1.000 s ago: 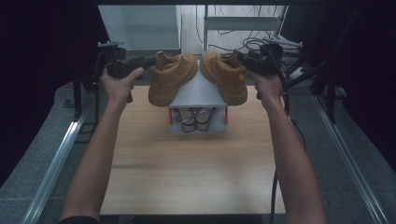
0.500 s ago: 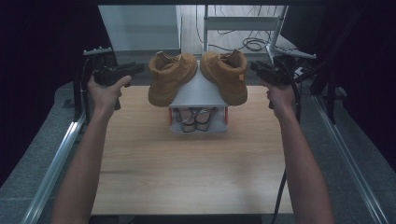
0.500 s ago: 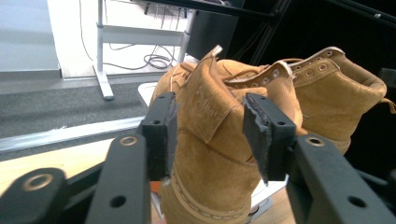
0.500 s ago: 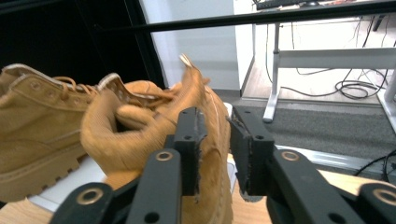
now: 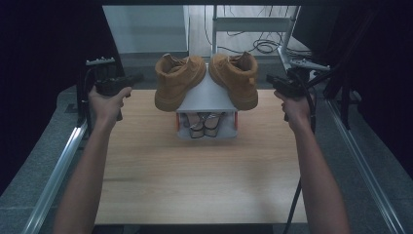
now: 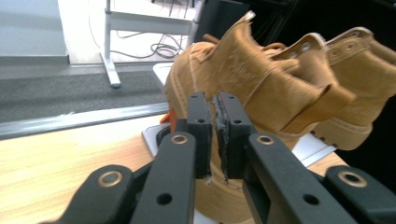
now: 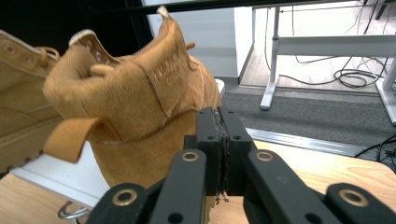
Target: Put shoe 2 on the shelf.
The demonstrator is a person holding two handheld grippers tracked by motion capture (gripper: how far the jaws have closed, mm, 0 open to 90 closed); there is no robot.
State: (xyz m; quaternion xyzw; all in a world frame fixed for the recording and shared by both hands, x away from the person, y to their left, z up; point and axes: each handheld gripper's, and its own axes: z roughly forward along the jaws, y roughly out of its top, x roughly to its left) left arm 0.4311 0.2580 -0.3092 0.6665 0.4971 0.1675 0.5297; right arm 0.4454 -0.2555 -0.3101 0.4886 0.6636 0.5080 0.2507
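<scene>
A: How is the work surface arranged?

B: A wooden table (image 5: 195,180) is seen from above. A grey rack (image 5: 207,97) is set at its far middle, and two tan boots are leaned against the rack's sloped sides. The left boot (image 5: 176,82) is placed on the left slope, the right boot (image 5: 237,78) on the right slope. Some metal-wire items (image 5: 202,124) are stored in the rack's lower opening.

A: Where are the tools located relative to the boots?

B: The left gripper (image 5: 134,78) is held just beside the left boot, apart from it. The right gripper (image 5: 271,79) is held just beside the right boot, likewise apart.

A: What is the jaw condition?

B: Both pairs of jaws have just been closing. They are now pressed together, and nothing is pinched between them.
</scene>
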